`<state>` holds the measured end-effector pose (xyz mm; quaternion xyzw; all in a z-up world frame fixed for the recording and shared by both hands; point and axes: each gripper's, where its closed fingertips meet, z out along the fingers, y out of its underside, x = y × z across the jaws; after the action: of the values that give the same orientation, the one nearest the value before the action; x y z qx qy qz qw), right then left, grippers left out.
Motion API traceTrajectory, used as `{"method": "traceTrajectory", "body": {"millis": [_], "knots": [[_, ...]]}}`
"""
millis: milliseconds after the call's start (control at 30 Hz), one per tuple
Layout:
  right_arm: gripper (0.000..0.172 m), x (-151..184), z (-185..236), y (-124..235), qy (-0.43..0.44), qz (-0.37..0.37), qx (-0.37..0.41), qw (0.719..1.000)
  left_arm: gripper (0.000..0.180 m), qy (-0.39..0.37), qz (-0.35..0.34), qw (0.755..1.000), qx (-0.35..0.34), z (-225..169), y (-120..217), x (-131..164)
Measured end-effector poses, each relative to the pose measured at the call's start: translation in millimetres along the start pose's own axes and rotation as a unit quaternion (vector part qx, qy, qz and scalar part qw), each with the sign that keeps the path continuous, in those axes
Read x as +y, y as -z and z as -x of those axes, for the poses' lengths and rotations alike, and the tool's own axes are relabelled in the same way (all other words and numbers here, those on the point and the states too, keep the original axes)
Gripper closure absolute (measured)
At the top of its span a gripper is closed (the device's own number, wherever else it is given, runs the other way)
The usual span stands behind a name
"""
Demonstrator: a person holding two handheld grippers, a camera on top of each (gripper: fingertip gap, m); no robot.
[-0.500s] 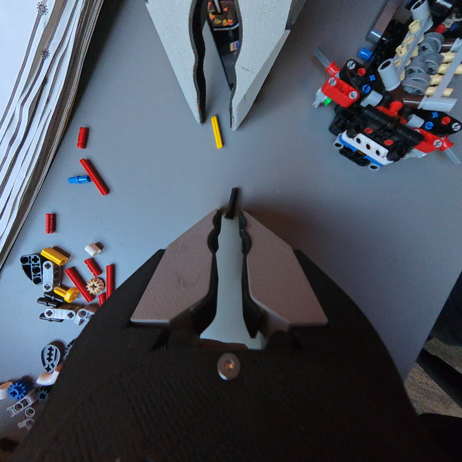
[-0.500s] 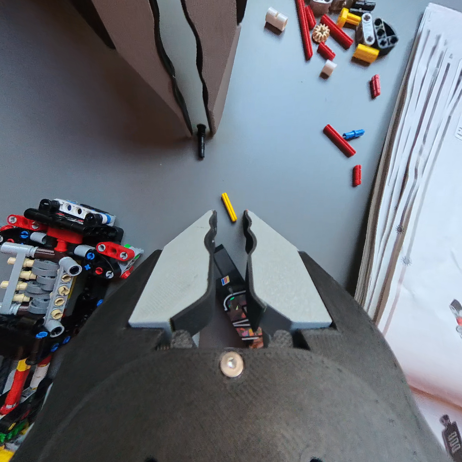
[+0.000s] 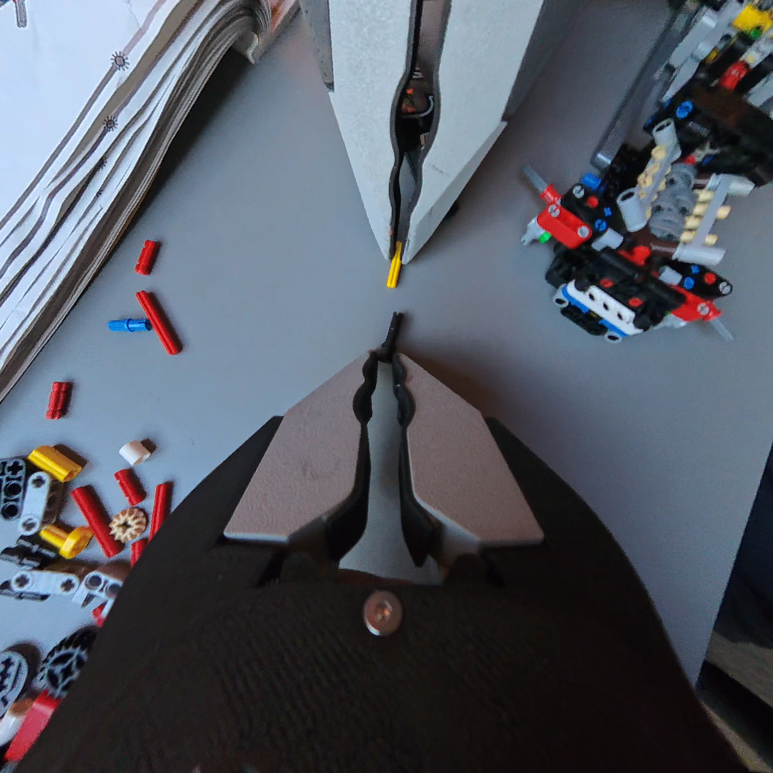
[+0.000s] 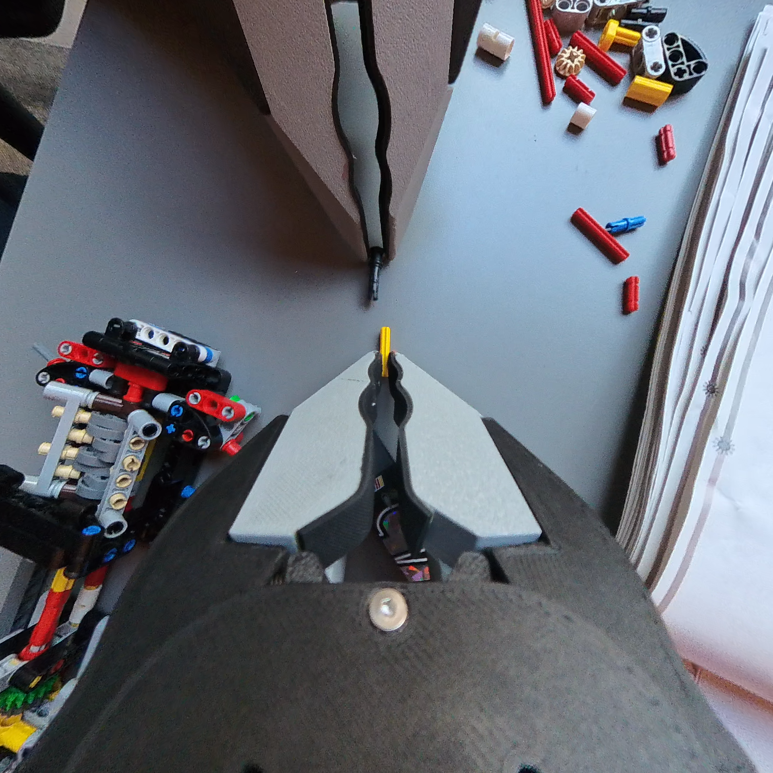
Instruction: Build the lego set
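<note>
**Yellow axle and black pin, each pinched at a gripper's tips**

The yellow axle [image 4: 385, 351] is clamped between the narrow tips of the right gripper [image 4: 385, 357], its far end protruding toward the facing gripper. The black pin [image 3: 392, 334] is pinched at the very tips of the left gripper [image 3: 387, 355], most of its length sticking out forward. The two parts are pointed at each other, near but apart, above the grey table [image 3: 272, 209].

No containers are seen; the loose parts [image 3: 83, 514] are scattered directly on the table beside a stack of paper booklets [image 3: 62, 125]. A partly built model [image 4: 125, 418] is stood on the table at the other side.

The left view shows gear wheels at its lower edge; only the right view shows a dark patterned strip between its own jaws.
</note>
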<state>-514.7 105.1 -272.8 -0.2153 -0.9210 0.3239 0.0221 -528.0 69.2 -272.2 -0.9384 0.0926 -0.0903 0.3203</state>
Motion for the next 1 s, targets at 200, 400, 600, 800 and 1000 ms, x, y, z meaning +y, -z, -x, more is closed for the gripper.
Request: {"method": "traceTrajectory", "body": {"millis": [200, 400, 600, 800, 1000], "knots": [[0.172, 8.4, -6.3, 13.3, -0.026, 0.001, 0.012, 1.0, 0.172, 0.004, -0.001, 1.0, -0.001, -2.0, -7.0, -8.8], [0.172, 3.8, -14.4, 84.4, -0.062, -0.042, 0.056, 0.996, 0.176, -0.015, -0.009, 1.0, -0.012, 0.7, -10.6, -11.9], [0.172, 53.3, -5.2, 192.7, -0.129, -0.094, 0.166, 0.973, 0.176, 0.008, -0.015, 1.0, -0.014, 6.1, -11.4, -17.0], [0.172, 126.3, 18.2, 196.1, -0.215, -0.148, 0.166, 0.951, 0.176, -0.064, -0.037, 0.997, 0.015, -19.1, -29.0, -83.1], [0.172, 156.1, 35.0, 172.0, -0.214, -0.174, 0.148, 0.95, 0.176, -0.121, -0.02, 0.99, 0.075, -51.8, -80.0, -136.9]]}}
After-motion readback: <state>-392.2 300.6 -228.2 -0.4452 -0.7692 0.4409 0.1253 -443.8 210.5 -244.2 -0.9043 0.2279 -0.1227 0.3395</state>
